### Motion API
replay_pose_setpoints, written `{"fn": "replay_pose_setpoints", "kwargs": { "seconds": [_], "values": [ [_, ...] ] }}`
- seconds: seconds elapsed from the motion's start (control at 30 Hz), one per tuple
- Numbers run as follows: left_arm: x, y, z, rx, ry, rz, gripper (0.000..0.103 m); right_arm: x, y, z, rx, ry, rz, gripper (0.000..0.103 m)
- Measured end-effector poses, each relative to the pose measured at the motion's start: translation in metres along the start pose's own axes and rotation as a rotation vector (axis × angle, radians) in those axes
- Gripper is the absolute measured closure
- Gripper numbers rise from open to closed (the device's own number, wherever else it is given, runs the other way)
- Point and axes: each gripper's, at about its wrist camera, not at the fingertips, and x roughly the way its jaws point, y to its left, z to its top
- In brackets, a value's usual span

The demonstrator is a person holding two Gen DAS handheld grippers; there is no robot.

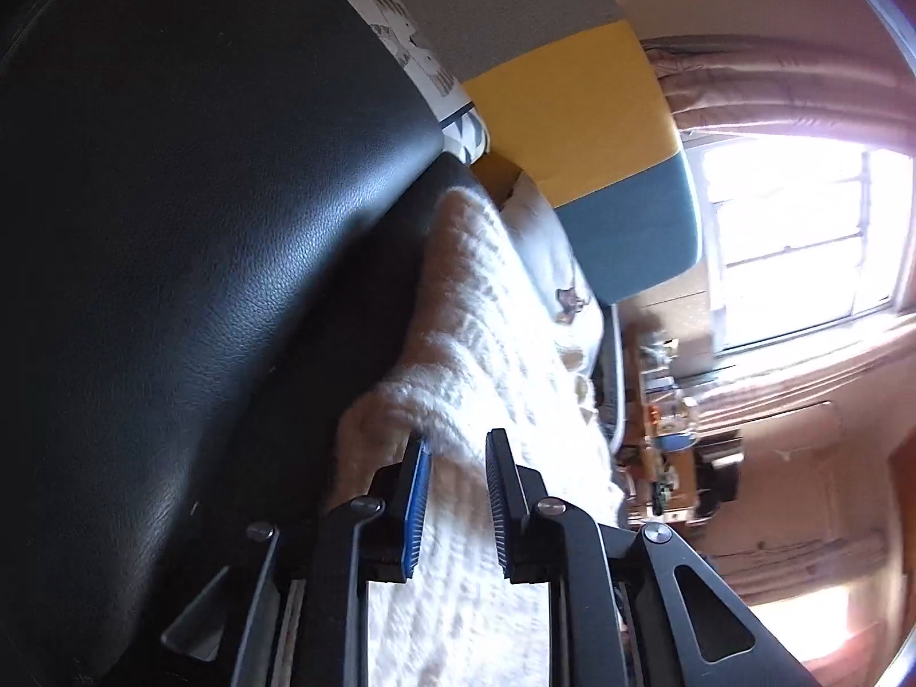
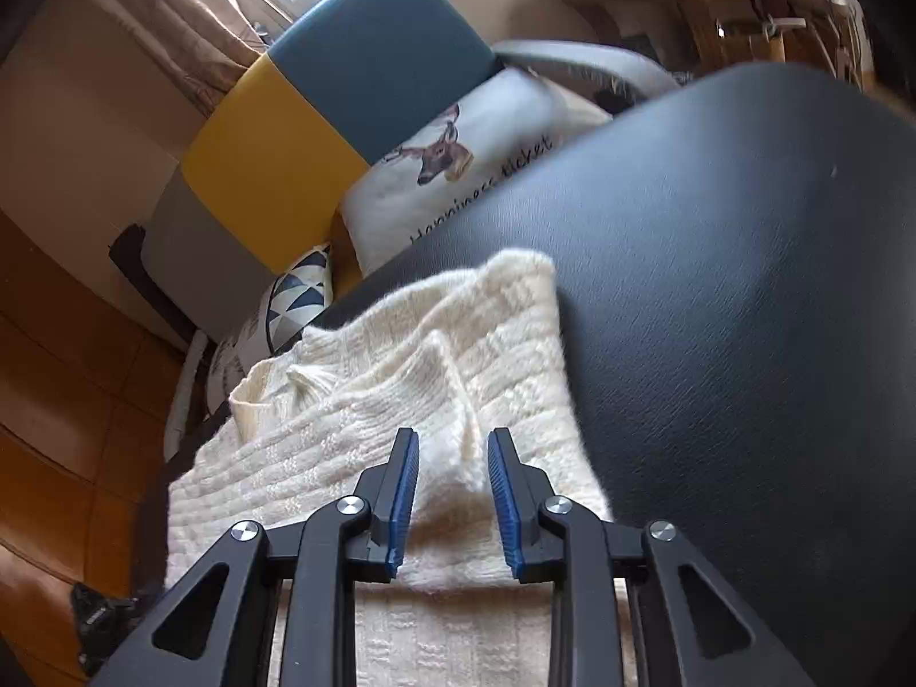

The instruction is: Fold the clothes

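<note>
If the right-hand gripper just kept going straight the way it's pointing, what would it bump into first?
Most likely the cream knitted sweater: the right gripper points at its raised fold just ahead, lying on the black padded surface. Exact depth is hard to judge.

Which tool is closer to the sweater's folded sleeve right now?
Right. The right tool straddles the folded sleeve; the left tool sits over plain sweater knit, with no sleeve clearly showing there.

Blown-out window (image 1: 801, 240) glare, dim left side, fisheye warping, blurred edges
</note>
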Motion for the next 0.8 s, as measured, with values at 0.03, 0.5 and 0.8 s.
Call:
{"fn": "replay_pose_setpoints", "kwargs": {
  "seconds": [0.03,0.5,0.8],
  "values": [
    [-0.007,-0.004,0.005,0.011,-0.022,-0.016,0.084,-0.002,0.009,0.002,-0.040,-0.005,0.007,0.077],
    [0.105,-0.042,0.058,0.265,-0.043,0.287,0.080,0.073,0.046,-0.007,-0.240,0.141,-0.055,0.083],
    [0.066,-0.065,0.030,0.357,-0.103,0.239,0.061,0.043,0.051,-0.007,-0.281,0.117,-0.003,0.081]
  ]
}}
